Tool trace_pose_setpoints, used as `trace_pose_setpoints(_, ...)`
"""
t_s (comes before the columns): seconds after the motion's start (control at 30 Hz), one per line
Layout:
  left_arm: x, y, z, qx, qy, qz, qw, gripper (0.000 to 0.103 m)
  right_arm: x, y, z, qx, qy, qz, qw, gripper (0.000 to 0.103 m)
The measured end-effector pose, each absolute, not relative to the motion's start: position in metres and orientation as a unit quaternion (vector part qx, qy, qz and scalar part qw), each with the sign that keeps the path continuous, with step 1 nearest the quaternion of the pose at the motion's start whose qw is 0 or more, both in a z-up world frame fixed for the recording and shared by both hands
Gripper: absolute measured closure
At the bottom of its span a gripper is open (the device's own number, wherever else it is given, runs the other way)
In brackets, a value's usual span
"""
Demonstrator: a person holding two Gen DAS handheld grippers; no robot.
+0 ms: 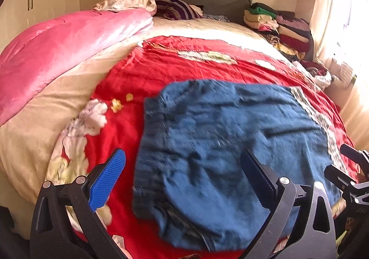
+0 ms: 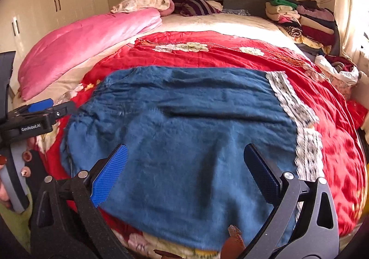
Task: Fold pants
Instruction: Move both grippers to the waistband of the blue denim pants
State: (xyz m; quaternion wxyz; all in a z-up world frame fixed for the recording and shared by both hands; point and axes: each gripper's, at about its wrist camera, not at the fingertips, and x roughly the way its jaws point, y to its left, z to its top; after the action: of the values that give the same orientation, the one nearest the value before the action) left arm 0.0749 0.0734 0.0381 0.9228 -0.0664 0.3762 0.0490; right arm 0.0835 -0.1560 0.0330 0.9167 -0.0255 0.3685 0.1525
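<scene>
Red floral bedspread (image 2: 230,56) on bed, blue pants (image 2: 184,125) lying flat, left gripper (image 1: 184,178) and right gripper (image 2: 186,171) both spread wide, holding nothing

Only legible text: "GenRobot.AI", white lettering on the black body of my left gripper (image 2: 46,109), right wrist view.

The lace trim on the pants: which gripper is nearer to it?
Right. The right gripper hovers open over the pants beside the lace trim; the left gripper is open over the waistband end, away from it.
</scene>
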Motion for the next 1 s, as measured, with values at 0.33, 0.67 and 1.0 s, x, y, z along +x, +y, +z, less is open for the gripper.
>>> trace_pose_setpoints(0.33,0.123,0.103,0.038,-0.071,0.387,0.061,0.918,0.004,0.141,-0.139,0.038,-0.054,0.369,0.159,0.914,0.008)
trace_pose_setpoints(0.67,0.182,0.140,0.022,-0.081,0.418,0.072,0.902,0.004,0.196,-0.121,0.036,-0.067,0.381,0.170,0.906,0.008)
trace_pose_setpoints(1.0,0.233,0.149,-0.004,-0.057,0.458,0.066,0.885,0.004,0.257,-0.104,0.022,-0.065,0.416,0.180,0.889,0.008)
